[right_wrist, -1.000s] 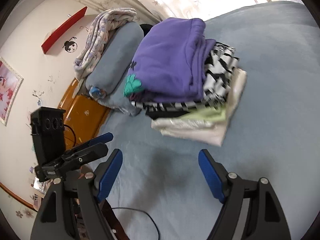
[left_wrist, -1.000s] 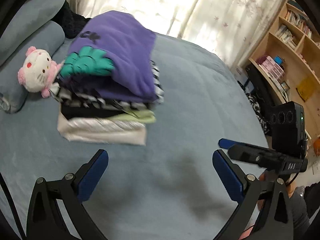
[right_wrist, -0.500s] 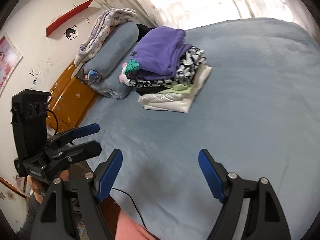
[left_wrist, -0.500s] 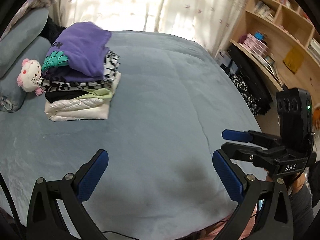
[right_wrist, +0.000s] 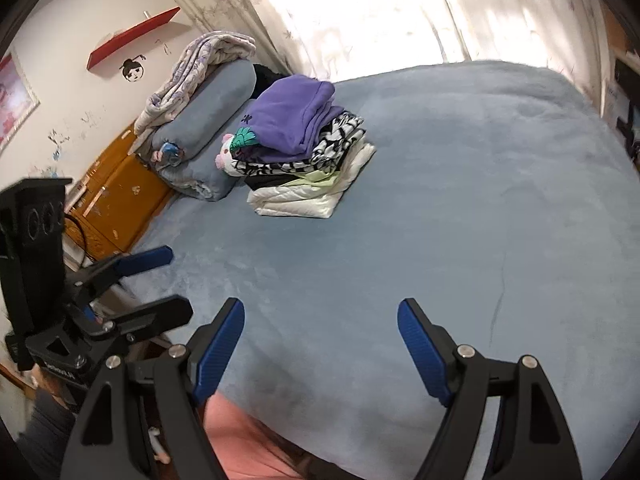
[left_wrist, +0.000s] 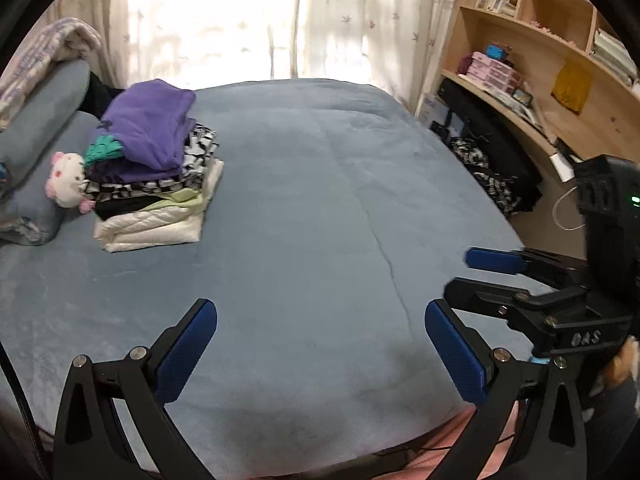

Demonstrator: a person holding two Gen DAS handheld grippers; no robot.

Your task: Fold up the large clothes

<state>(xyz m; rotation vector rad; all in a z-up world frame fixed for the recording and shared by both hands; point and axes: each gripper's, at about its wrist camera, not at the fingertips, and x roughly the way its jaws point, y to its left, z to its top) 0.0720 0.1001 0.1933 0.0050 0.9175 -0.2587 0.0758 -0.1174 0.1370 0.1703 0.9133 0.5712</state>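
**Spotter:** Grippers first. Your left gripper (left_wrist: pixel 320 344) hangs over the near edge of the blue bed (left_wrist: pixel 340 184) with its jaws spread wide and nothing between them. Your right gripper (right_wrist: pixel 320 344) is the same: released, empty, over bare blanket.

**Operator:** Where's the clothing, then?

**Spotter:** Folded and stacked at the far left of the bed, by the pillows (right_wrist: pixel 208 120). You have a purple sweatshirt (left_wrist: pixel 148 128) on top, a black-and-white patterned piece (right_wrist: pixel 336 136) under it, and a white quilted garment (left_wrist: pixel 152 228) at the bottom. A plush toy (left_wrist: pixel 66 180) sits touching the stack's left side. Both of your tools are well apart from the pile.

**Operator:** So which step am I on?

**Spotter:** I judge you're between garments: the stack looks finished and nothing lies spread in front of you.

**Operator:** Next move?

**Spotter:** You likely need a fresh item. I see dark patterned cloth (left_wrist: pixel 492 172) off the bed's right side near the bookshelf (left_wrist: pixel 540 40), but I can't tell whether it's meant for folding. Whatever you fetch, lay it flat on the open middle of the bed before pinching any edge.
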